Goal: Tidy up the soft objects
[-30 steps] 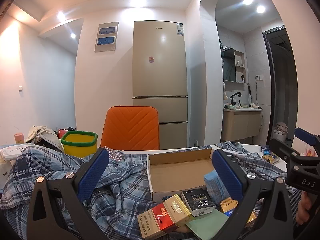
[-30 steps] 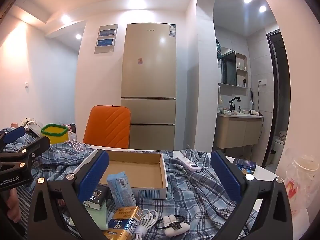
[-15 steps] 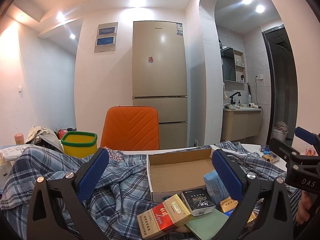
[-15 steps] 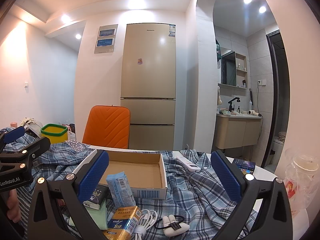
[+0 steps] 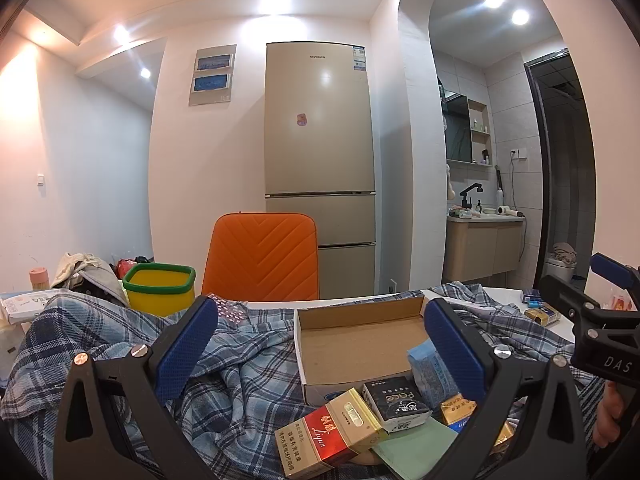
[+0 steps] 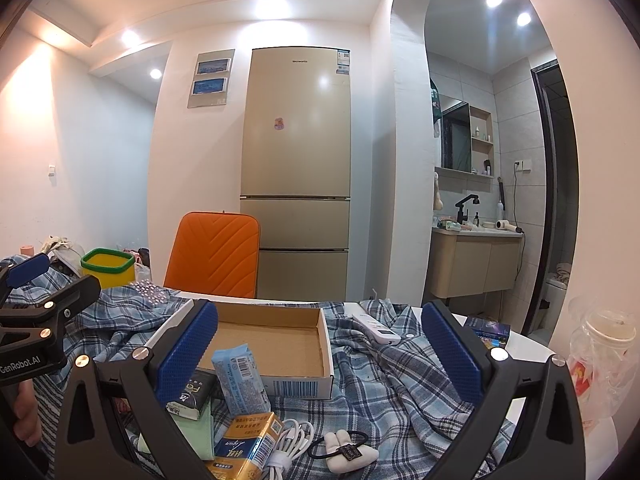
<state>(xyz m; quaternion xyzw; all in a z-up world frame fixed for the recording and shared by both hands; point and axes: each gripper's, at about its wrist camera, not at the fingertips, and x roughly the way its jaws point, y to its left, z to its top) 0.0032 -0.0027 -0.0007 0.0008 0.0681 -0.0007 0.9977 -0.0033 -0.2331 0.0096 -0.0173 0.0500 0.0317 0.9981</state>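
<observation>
A crumpled blue plaid shirt [image 5: 240, 364] covers the table; it also shows in the right wrist view [image 6: 384, 376]. An empty cardboard tray [image 5: 360, 344] sits on it, also in the right wrist view [image 6: 276, 344]. A light blue tissue pack [image 6: 239, 376] leans at the tray's front, also in the left wrist view [image 5: 428, 368]. A white plush hair tie [image 6: 348, 450] lies near the front. My left gripper [image 5: 320, 344] is open and empty above the shirt and tray. My right gripper [image 6: 320, 348] is open and empty above the tray's right side.
Cigarette packs [image 5: 332, 436] and a black pack [image 5: 394, 402] lie before the tray. A white cable [image 6: 292, 440], a remote [image 6: 376, 328], and a plastic jar [image 6: 604, 356] are on the right. An orange chair [image 5: 262, 256] and yellow bin [image 5: 160, 286] stand behind.
</observation>
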